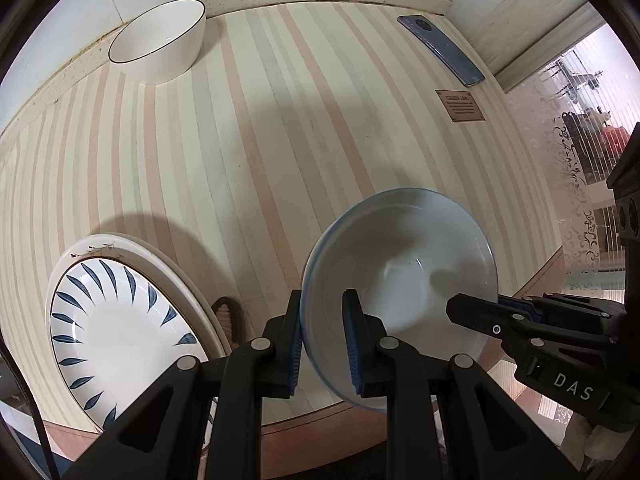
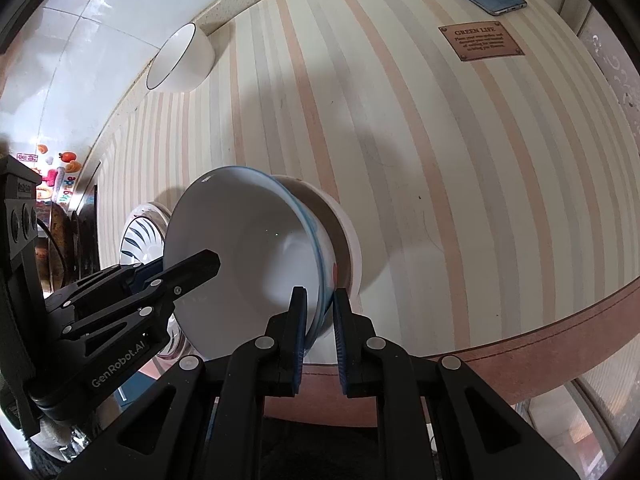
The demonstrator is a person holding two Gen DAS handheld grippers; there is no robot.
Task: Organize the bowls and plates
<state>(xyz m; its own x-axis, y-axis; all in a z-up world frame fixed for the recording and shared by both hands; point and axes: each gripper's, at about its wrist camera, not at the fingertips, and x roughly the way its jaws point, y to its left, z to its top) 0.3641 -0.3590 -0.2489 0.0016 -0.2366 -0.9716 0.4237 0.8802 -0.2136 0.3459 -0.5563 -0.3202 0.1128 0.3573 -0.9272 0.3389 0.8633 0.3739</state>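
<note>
Two grippers held one pale bowl (image 1: 400, 280) at once. My left gripper (image 1: 324, 340) had its fingers clamped on the near rim, and my right gripper (image 2: 320, 332) pinched the rim on the other side. The bowl hung tipped above the near edge of the bench (image 1: 240, 140). From the right camera it seemed to sit in a second bowl (image 2: 344, 232), but I could not be sure.

I judged the job only partly done. A leaf-patterned plate (image 1: 112, 320) rested on a bigger plate (image 1: 176, 268) just beside me. A white bowl (image 1: 160, 40) sat alone far back by the wall.

The bench had a striped cover. A phone (image 1: 440, 50) and a small brown label (image 1: 460, 105) lay at the far right.
</note>
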